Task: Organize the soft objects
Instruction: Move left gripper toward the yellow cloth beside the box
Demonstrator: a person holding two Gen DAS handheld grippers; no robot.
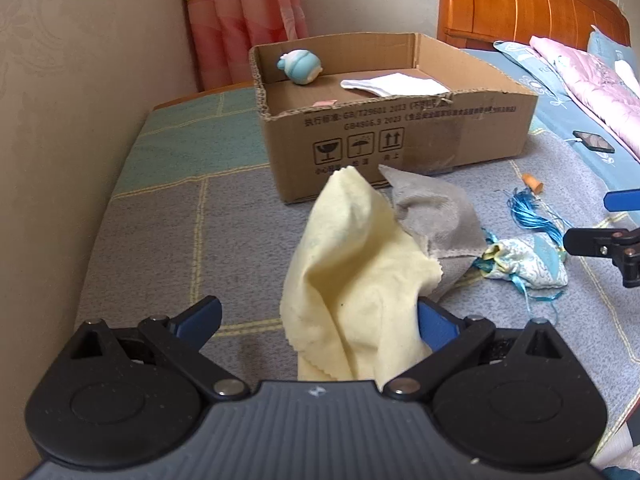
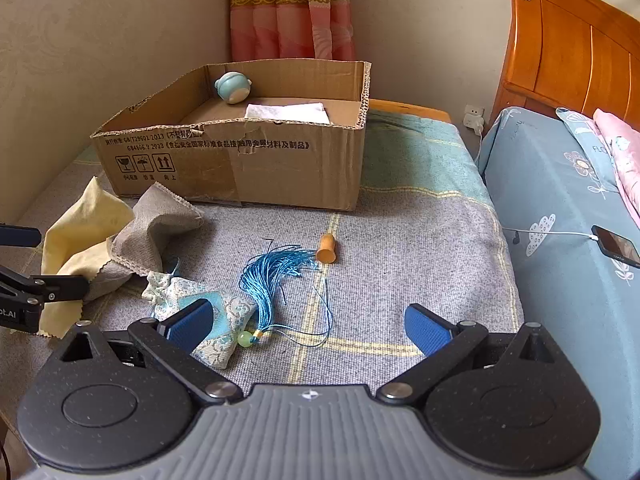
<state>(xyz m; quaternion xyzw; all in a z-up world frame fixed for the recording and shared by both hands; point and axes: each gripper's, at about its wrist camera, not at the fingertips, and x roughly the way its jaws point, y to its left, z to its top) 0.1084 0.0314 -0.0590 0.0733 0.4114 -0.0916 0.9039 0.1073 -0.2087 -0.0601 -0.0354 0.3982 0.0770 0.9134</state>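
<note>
A pale yellow cloth (image 1: 352, 264) lies bunched on the grey checked cover, leaning on a grey cloth (image 1: 436, 216). My left gripper (image 1: 320, 320) is open around the yellow cloth's near end, which rests against the right pad. In the right wrist view, the yellow cloth (image 2: 80, 232) and grey cloth (image 2: 160, 216) sit at the left. My right gripper (image 2: 310, 328) is open, its left pad over a blue patterned sachet (image 2: 236, 308) with a blue tassel (image 2: 272, 276). The cardboard box (image 1: 400, 136) holds a blue plush toy (image 1: 300, 66) and a white cloth (image 1: 396, 84).
A small orange wooden piece (image 2: 327, 249) lies beside the tassel. A phone (image 2: 618, 246) on a charging cable rests on the blue bed at right, under a wooden headboard (image 2: 580, 52). A wall runs along the left, with a pink curtain (image 2: 288, 12) behind the box.
</note>
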